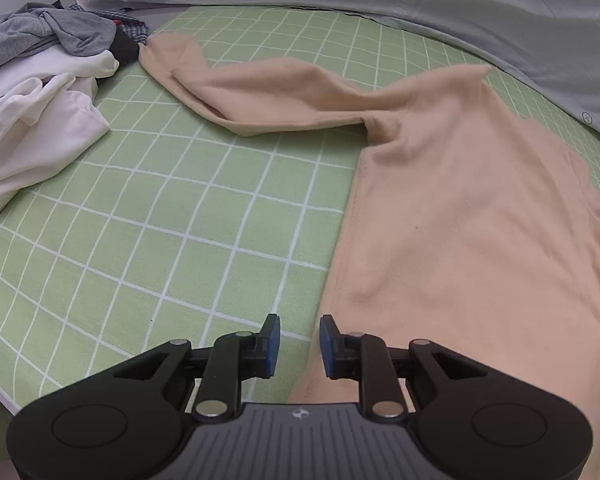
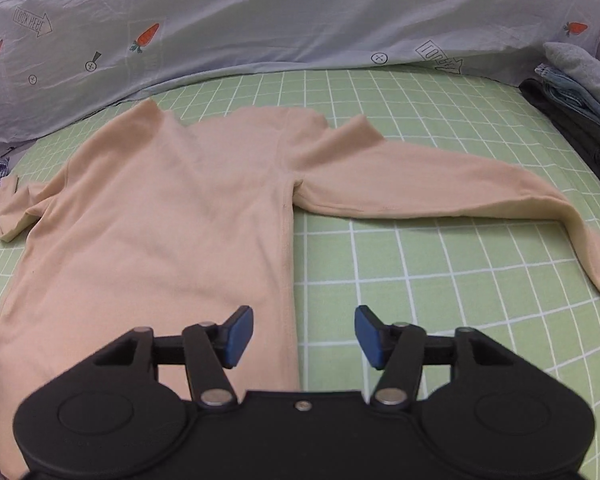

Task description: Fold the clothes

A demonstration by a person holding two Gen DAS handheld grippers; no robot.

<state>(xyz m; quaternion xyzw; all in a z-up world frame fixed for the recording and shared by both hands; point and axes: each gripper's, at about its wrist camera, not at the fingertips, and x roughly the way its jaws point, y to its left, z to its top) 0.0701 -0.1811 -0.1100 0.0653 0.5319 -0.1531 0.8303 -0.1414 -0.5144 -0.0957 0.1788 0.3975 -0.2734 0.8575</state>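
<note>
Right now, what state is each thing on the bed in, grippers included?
Peach shirt: spread flat, unfolded, both sleeves out.
Left gripper: narrowly open, empty, over the shirt's edge.
Right gripper: open, empty, over the shirt's other edge.
Laundry heap: crumpled, unfolded.
Clothes stack: folded, piled.

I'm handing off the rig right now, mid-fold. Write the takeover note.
Left gripper: open, holding nothing, over the peach top's side edge.
Right gripper: open wider, empty, over the opposite side edge.
Peach top lies flat on the green checked sheet, both sleeves spread outward.
Unfolded heap on one side, folded stack on the other.
Done: top spread out. Left: fold sleeves in, fold body, move to stack.
</note>
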